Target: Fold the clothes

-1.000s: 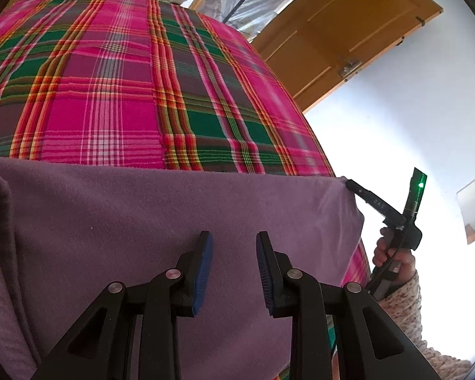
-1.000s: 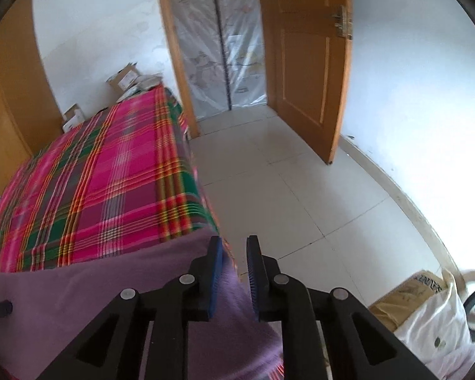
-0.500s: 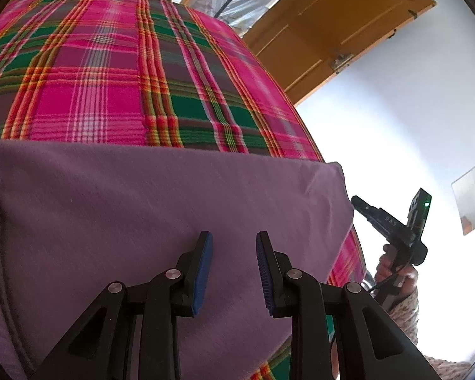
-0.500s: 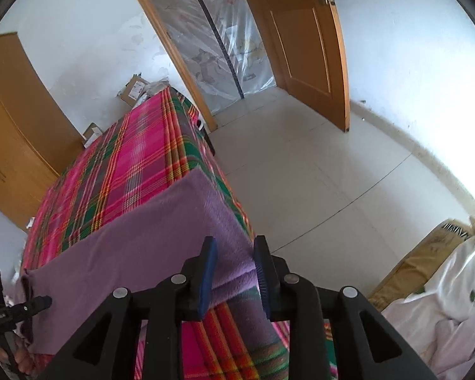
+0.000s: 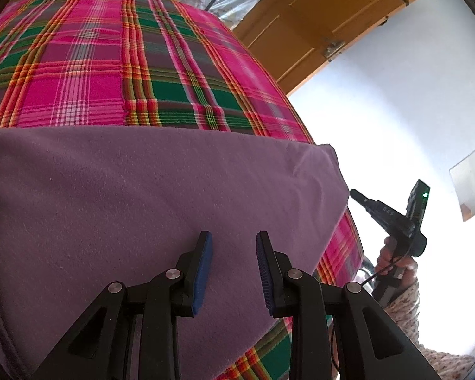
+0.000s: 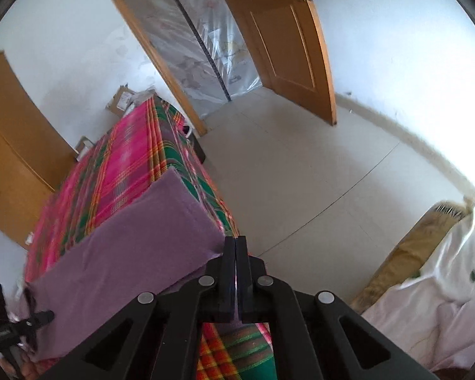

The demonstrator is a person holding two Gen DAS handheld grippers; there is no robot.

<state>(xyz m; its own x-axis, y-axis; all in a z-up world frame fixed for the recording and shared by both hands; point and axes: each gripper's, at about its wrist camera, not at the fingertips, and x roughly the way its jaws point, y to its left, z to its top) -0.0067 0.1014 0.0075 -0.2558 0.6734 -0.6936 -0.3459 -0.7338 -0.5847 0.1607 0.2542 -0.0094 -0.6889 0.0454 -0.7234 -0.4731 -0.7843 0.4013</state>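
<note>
The left gripper [image 5: 232, 270] gapes wide above one purple cloth [image 5: 142, 209], smooth and flat, filling the lower frame on one plaid bedspread [image 5: 110, 63]. The right gripper [image 6: 236, 255] is pressed together, empty, beside the cloth's corner.
</note>
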